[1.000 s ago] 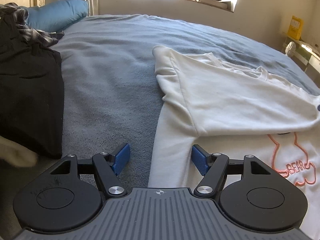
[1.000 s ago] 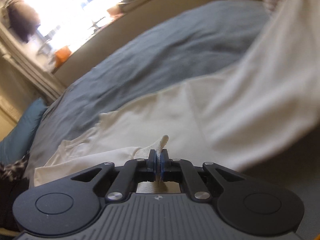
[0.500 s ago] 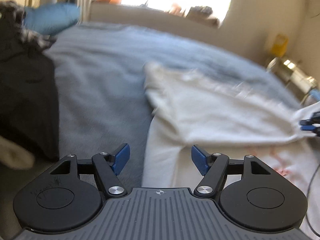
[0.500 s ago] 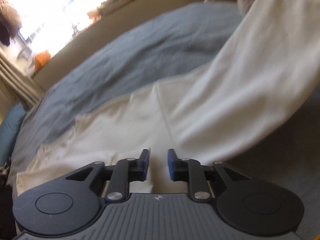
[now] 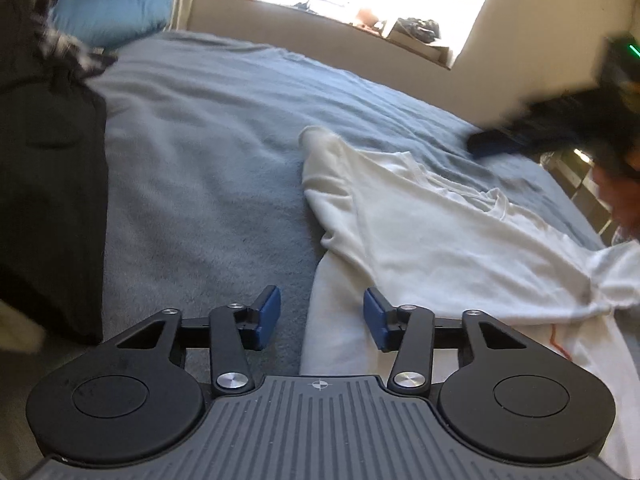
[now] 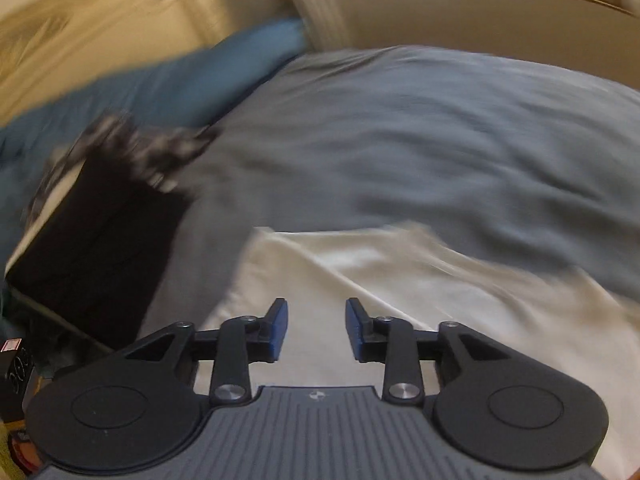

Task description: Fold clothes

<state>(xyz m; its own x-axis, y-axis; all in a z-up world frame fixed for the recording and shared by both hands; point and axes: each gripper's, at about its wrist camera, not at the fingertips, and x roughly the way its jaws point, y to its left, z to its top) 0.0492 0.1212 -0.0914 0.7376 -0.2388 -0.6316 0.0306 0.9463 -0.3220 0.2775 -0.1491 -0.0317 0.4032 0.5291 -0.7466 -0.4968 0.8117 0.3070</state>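
White cotton sweatshirt [image 5: 440,240], soft and limp, lying part-folded on the grey bed [image 5: 208,152]; left tongs [image 5: 322,316], closing astride its side edge, and right tongs [image 6: 316,328], opening and empty, should pinch hems or seams.

We had the shirt [image 5: 440,236] spread flat on the bed [image 5: 208,184], right of centre in the left wrist view, one sleeve folded across its body. A stack of folded clothes [image 5: 44,184] sat on the bed's left side, well apart from the shirt. A pillow [image 5: 112,16] lay behind that stack, at the bed's far left corner. Window ledge [image 5: 320,12] ran behind the bed. In the right wrist view we saw the shirt nearest, the stack to its left.
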